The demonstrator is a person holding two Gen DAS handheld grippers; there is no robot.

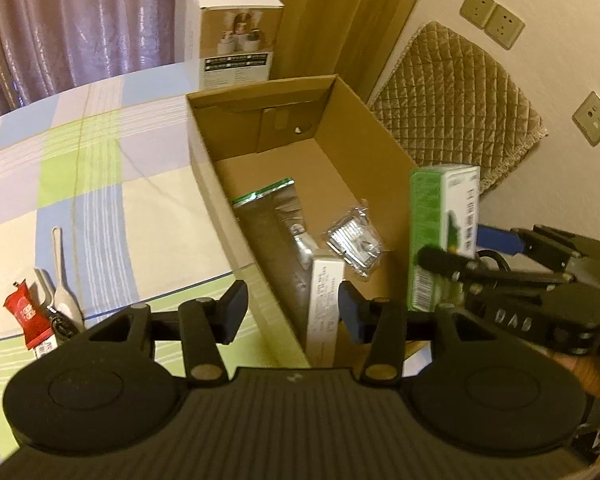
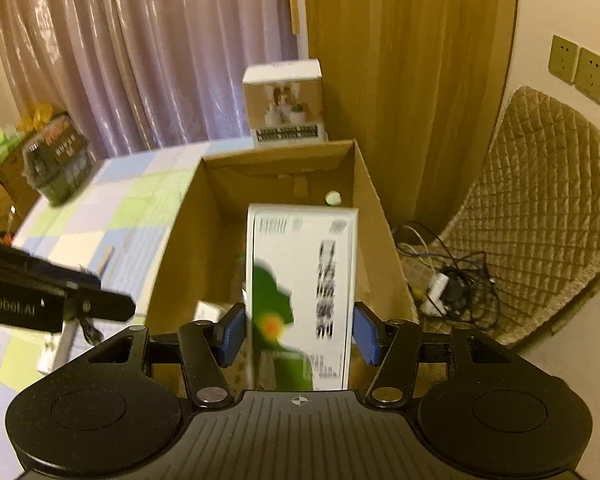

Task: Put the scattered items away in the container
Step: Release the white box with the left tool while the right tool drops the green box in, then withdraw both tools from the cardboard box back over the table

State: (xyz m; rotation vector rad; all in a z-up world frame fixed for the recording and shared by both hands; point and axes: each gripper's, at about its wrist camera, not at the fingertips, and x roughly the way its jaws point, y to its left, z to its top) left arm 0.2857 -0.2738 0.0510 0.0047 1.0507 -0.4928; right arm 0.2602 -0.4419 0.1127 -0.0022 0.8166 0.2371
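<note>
Scattered items: a red sachet (image 1: 26, 316) and a white plastic spoon (image 1: 62, 280) lie on the checked bedspread (image 1: 100, 152) at about 8 o'clock in the left wrist view, well apart from the cardboard box (image 1: 204, 168); a dark small thing beside them is too blurred to name.
Red sachet handling: likely light, soft and crinkly, so I judge a pinch across its flat middle is safer than at a slick edge.
Spoon handling: stiff, light and thin; taking it across the handle should work, though it may pivot between the pads.
Left gripper (image 1: 292, 308): jaws apart and holding nothing, hovering over the near left wall of the box at 6 o'clock.
Cardboard box contents: a foil pouch with a green edge (image 1: 268, 200), a crinkled silver packet (image 1: 354, 240) and a narrow white carton (image 1: 324, 304) lie on its floor.
Green-and-white carton (image 2: 302, 292): upright, above the box's near right part, at 3 o'clock in the left view.
Carton handling: a stiff, light paperboard pack with smooth faces; hard squeezing would dent it.
Right gripper (image 2: 300, 334): blue pads stand either side of the carton's lower part; motion blur hides whether they press it, so I cannot tell if it is clamped or just let go.
</note>
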